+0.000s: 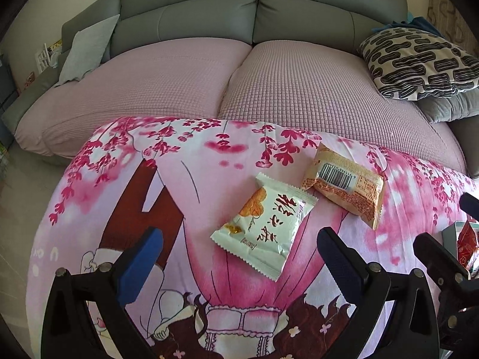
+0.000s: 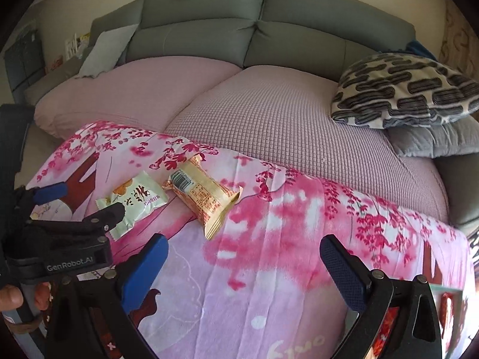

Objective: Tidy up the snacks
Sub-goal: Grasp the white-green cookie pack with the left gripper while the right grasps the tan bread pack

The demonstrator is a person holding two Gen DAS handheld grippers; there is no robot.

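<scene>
Two snack packets lie on a pink floral blanket [image 1: 119, 185] [image 2: 269, 269]. The white packet [image 1: 263, 224] [image 2: 134, 200] sits just ahead of my left gripper [image 1: 239, 257] [image 2: 80, 202], which is open with the packet's near corner reaching in between its blue-padded fingers. Beyond it, to the right, lies the orange packet [image 1: 344, 188] [image 2: 203, 197], barcode side up. My right gripper [image 2: 245, 269] is open over bare blanket with nothing between its fingers. In the left wrist view only part of one of its black fingers [image 1: 443, 257] shows at the right edge.
A small box [image 2: 449, 305] [image 1: 449, 236] holding red packets sits at the blanket's right end. Behind is a grey sofa [image 1: 257, 15] with pink seat covers, a patterned pillow [image 1: 419, 62] [image 2: 404, 89] and a grey cushion [image 1: 86, 51]. A hand [image 2: 12, 299] grips the left gripper's handle.
</scene>
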